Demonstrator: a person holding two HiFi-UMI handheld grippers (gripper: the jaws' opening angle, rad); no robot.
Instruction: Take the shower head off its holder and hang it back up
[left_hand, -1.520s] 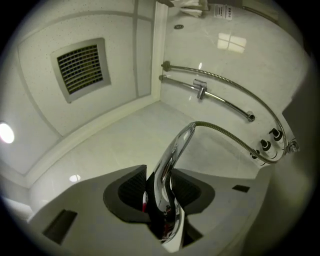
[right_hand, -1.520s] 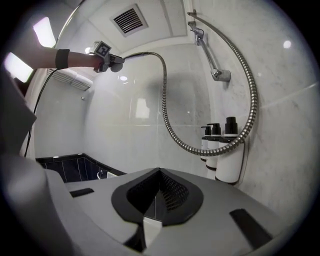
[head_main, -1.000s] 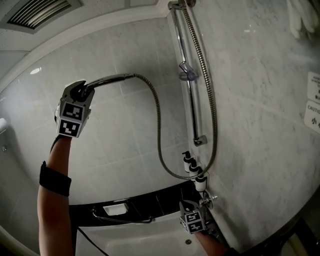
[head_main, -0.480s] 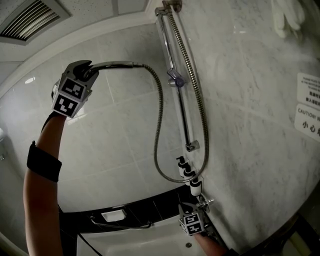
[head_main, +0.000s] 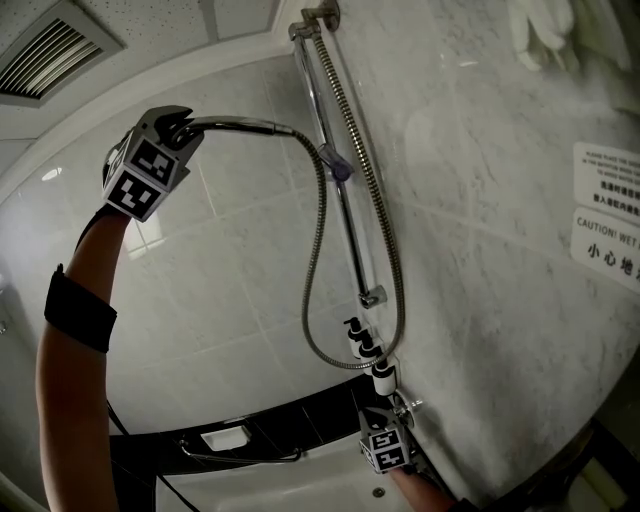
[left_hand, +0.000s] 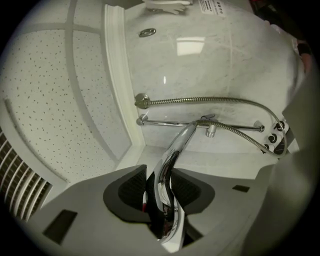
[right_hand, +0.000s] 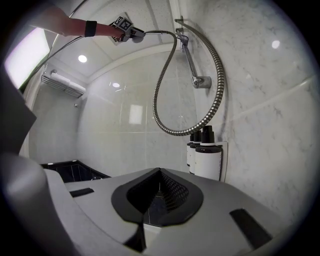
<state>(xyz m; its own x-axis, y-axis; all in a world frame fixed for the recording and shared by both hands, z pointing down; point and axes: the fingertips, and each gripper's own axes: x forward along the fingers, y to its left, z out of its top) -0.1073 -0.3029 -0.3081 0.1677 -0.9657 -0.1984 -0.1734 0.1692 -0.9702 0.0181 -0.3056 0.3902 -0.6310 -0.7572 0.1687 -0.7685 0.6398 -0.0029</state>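
Note:
My left gripper (head_main: 172, 133) is raised high at the left of the head view, shut on the chrome shower head (head_main: 238, 125). Its handle points right toward the clear holder (head_main: 338, 165) on the upright chrome rail (head_main: 350, 240), a short gap away. The metal hose (head_main: 310, 275) loops down and back up along the rail. In the left gripper view the shower head (left_hand: 169, 170) stands clamped between the dark pads, with the holder (left_hand: 211, 130) and rail (left_hand: 235, 125) beyond. My right gripper (head_main: 385, 447) stays low by the tap, shut and empty.
Three pump bottles (head_main: 362, 342) hang on the marble wall (head_main: 480, 330) under the rail, above the chrome tap (head_main: 405, 405). A black tiled ledge (head_main: 290, 415) with a grab handle (head_main: 240, 455) borders the tub. A caution sign (head_main: 605, 240) is at right, a ceiling vent (head_main: 50, 55) at top left.
My left gripper has lifted the shower head up and carried it closer to the rail and holder. The right gripper has stayed in place.

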